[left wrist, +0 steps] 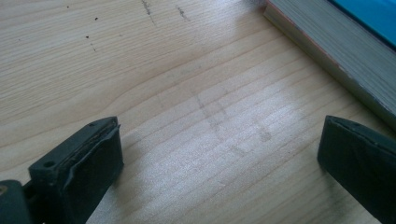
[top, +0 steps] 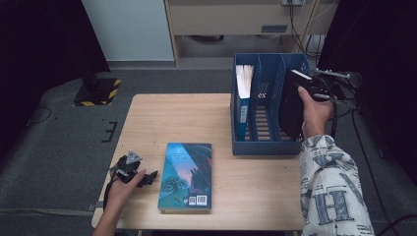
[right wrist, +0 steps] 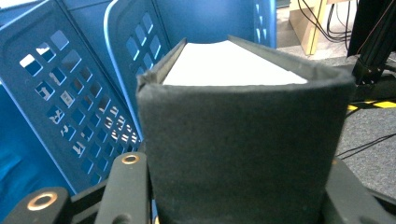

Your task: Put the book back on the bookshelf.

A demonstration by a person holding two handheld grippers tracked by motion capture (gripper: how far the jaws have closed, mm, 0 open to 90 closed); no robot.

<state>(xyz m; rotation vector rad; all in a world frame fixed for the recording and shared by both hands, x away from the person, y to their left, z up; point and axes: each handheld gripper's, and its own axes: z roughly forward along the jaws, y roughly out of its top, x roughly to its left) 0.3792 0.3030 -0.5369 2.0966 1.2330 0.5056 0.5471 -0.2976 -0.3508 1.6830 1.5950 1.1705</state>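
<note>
Right tool (top: 314, 91) clamped on black book (top: 291, 105).

The right gripper (top: 314, 91) holds a black book (top: 291, 105) upright at the blue file rack (top: 268, 147).

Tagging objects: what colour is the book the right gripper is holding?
Black cover, white page edges. The book shows best in the right gripper view.

**My Rig Up Close**

My left black two-jaw gripper (top: 132, 169) carries a grey three-cornered plate (top: 132, 158) on top, and a black cable trails from it. Its chunky matte-black jaws wear dark rubber pads (left wrist: 95, 163). My right black gripper (top: 322, 88) shows brass-ringed screw holes (right wrist: 42, 201). My right arm wears a white sleeve printed with grey letters (top: 332, 189).
</note>
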